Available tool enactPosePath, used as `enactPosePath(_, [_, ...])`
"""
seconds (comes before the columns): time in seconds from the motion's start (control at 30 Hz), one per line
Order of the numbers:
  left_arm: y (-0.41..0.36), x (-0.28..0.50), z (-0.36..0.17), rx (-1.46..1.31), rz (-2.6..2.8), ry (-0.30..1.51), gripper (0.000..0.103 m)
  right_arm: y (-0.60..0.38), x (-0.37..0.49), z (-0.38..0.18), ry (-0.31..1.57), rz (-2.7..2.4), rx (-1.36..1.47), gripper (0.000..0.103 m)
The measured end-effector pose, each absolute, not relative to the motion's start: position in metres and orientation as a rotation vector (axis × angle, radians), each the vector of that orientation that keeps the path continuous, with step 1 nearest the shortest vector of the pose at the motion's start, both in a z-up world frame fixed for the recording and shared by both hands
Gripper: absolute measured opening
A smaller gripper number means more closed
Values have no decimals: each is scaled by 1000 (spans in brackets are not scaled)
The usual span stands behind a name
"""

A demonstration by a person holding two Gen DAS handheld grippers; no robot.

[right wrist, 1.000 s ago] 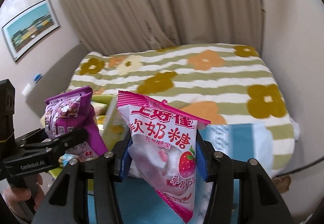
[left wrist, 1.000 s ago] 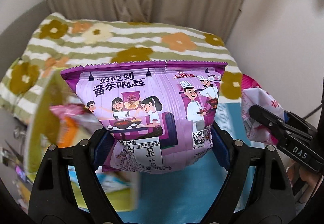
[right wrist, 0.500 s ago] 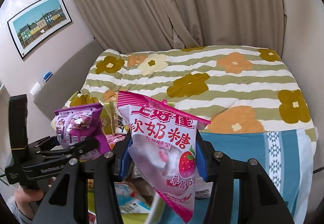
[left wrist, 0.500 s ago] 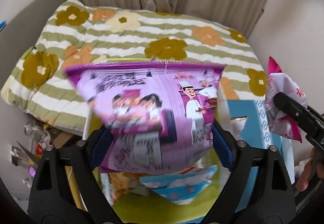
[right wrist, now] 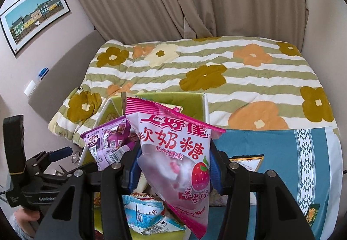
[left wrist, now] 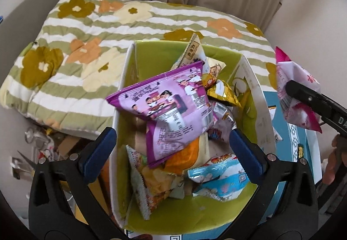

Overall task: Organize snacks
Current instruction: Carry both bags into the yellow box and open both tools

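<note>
the left gripper (left wrist: 173, 142), its jaws just opened wide, grips nothing; the purple bag (left wrist: 173, 107) lies between them atop the green box (left wrist: 151, 51) at frame centre. the right gripper (right wrist: 173, 166) clamps the pink candy bag (right wrist: 180, 153), long axis upright, box just beyond at lower left.

Your box (left wrist: 258, 97) sits at the near edge of the bed (left wrist: 91, 60), with the chef-print bag (left wrist: 173, 107) lying tilted on top of the other packets inside it, and your strawberry candy bag (right wrist: 180, 159) hangs just right of it.
</note>
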State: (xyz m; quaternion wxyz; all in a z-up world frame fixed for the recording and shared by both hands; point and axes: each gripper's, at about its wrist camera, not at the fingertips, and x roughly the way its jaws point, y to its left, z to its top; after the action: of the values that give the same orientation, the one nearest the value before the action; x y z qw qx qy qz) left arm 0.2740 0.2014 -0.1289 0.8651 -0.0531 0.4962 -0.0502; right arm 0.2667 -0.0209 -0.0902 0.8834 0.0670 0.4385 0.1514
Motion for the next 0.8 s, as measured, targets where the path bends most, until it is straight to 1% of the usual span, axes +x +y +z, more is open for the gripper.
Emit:
enactPosePath(0.17, [214, 270, -126, -108, -105, 1018, 103, -3, 269, -95, 929, 321, 114, 49])
enactPosePath(0.3, [222, 269, -128, -121, -113, 1012, 103, 10, 273, -104, 952, 318, 112, 53])
enactPosePath(0.33, [223, 269, -129, -124, -113, 1011, 103, 13, 273, -107, 959, 324, 111, 59])
enactPosePath(0.37, [224, 268, -131, -126, -114, 1008, 103, 16, 273, -109, 959, 334, 111, 74])
enactPosePath(0.4, [225, 267, -133, -129, -115, 1007, 103, 18, 270, -109, 951, 335, 110, 84])
enactPosePath(0.43, [226, 266, -135, -131, -114, 1007, 103, 19, 267, -109, 930, 332, 105, 101])
enactPosePath(0.47, [226, 265, -137, -135, -111, 1011, 103, 20, 264, -108, 913, 328, 100, 103])
enactPosePath(0.63, [227, 254, -143, -162, -91, 1019, 103, 23, 253, -112, 909, 338, 40, 103])
enactPosePath(0.8, [221, 230, -130, -164, -44, 988, 103, 21, 235, -101, 862, 379, 20, 103])
